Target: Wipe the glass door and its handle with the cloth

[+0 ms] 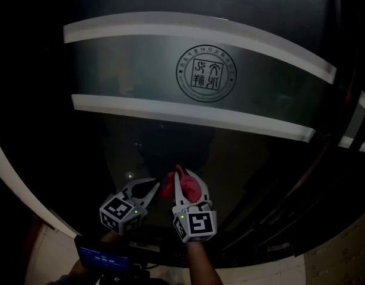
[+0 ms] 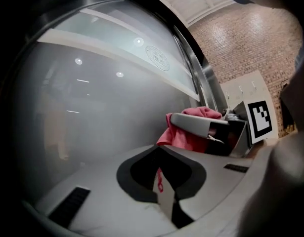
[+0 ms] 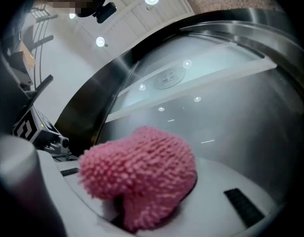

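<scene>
Down at 6 o'clock in the head view, both grippers sit low against the dark lower pane of the glass door (image 1: 241, 159). The right gripper (image 1: 187, 181) is clamped on the pink chenille cloth (image 3: 142, 177), which bulges out past the jaw tips in a fat wad. The left gripper (image 1: 143, 187) is just beside it at 9 o'clock, with its jaws drawn together on nothing. The frosted band (image 1: 135, 70) and the round seal (image 1: 205, 73) are well up the pane, towards 12 o'clock.

I take this as the glass-wiping step, with most of the pane left to cover. I can't tell whether the wad is actually pressing on the glass or sitting just off it, so I'd first ease the right gripper forward until the pile flattens. The cloth should meet the pane, never the jaw tips, because hard plastic on glass would skid and could mark it.

From there I'd sweep in overlapping passes towards 12 o'clock, keeping the gripper tilted so the wad leads. The grip looks deep enough, though the soft pile may drag out under friction, so light pressure is best. I'd also keep the idle left gripper out of the sweep path.

I can't pick out the handle with any confidence. The steel edging at 3 o'clock may be frame only.
</scene>
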`<state>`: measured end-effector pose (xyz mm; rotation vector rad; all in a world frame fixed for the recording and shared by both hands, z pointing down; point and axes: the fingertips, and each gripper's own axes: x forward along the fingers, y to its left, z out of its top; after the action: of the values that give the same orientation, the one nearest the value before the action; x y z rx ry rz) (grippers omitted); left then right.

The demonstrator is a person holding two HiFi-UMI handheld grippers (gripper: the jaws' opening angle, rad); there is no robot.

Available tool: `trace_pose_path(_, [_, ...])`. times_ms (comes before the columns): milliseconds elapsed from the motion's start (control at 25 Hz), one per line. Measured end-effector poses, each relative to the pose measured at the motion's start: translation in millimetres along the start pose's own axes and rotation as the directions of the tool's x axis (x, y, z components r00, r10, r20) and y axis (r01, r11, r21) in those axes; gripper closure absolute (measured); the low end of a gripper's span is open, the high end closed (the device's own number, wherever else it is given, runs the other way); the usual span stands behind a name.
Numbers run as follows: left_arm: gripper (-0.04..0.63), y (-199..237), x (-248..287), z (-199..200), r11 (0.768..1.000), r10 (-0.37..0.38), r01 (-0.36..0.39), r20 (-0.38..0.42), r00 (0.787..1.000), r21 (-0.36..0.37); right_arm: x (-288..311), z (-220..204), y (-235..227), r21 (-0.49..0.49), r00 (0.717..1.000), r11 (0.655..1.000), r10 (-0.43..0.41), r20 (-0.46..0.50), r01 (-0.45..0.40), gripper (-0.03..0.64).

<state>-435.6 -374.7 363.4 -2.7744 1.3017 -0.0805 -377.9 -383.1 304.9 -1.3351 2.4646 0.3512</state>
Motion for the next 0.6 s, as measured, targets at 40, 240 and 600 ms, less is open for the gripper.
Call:
trace_pose_path(40, [0.591, 16, -16, -6, 0.999, 0.033, -0.033, -0.002, 0.999, 0.003, 13, -9, 24, 0.018, 0.999, 0.999, 0.037, -0.003, -0.037, 0.558])
trace_pose_path(240, [0.591, 82, -89, -33, 0.986, 0.17, -0.17, -0.033, 0.985, 0.0, 73, -41, 135, 0.061, 0.98, 0.979, 0.197, -0.017, -0.196, 0.558])
trace_pose_path(600, [0.591, 147, -170, -65, 0.936, 0.343, -0.347, -0.071, 0.937, -0.051, 133, -73, 235, 0.087, 0.941, 0.944, 0.325, -0.09, -0.318, 0.558])
